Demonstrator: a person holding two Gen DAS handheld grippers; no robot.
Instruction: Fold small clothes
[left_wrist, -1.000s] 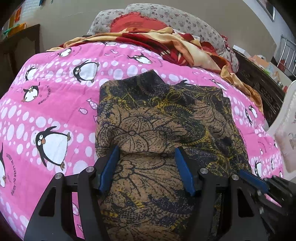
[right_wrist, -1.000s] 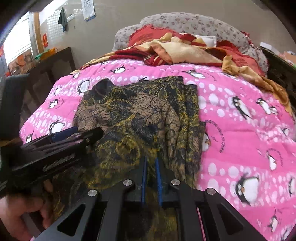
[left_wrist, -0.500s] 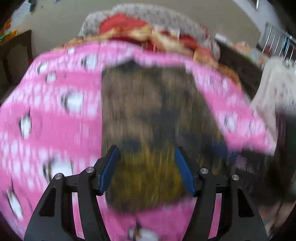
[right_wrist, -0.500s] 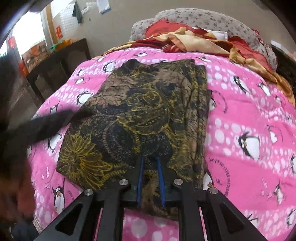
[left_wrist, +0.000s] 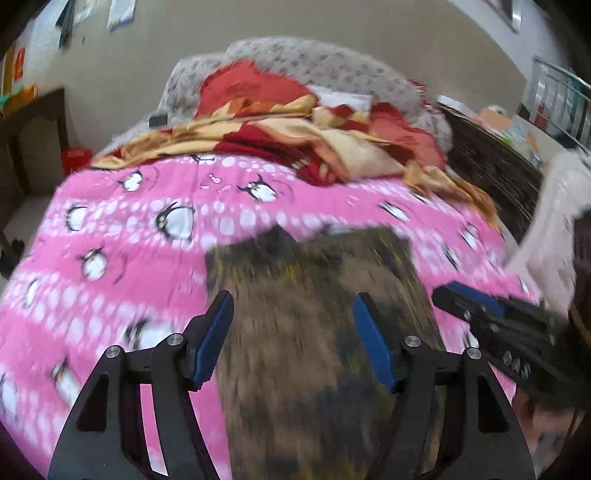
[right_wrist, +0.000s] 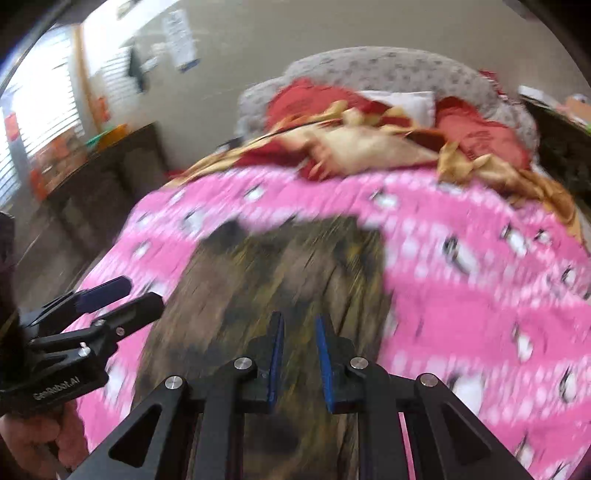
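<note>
A folded brown, black and yellow patterned garment (left_wrist: 314, 332) lies flat on the pink penguin bedspread (left_wrist: 122, 236); it also shows in the right wrist view (right_wrist: 288, 280). Both views are motion-blurred. My left gripper (left_wrist: 293, 306) is open and empty, raised above the garment's near half. My right gripper (right_wrist: 298, 326) hangs above the garment with its jaws a little apart and nothing between them. Each gripper shows in the other's view: the right gripper (left_wrist: 491, 314) at the right, the left gripper (right_wrist: 110, 302) at the left.
A crumpled red and gold blanket (left_wrist: 295, 136) and a grey patterned pillow (left_wrist: 314, 66) lie at the head of the bed. Dark wooden furniture (right_wrist: 103, 177) stands left of the bed, and a dark cabinet (left_wrist: 491, 177) stands right.
Both grippers have pulled back and risen away from the garment. My right gripper, shut on the cloth a second ago, has let go and opened slightly. The garment now lies flat.
</note>
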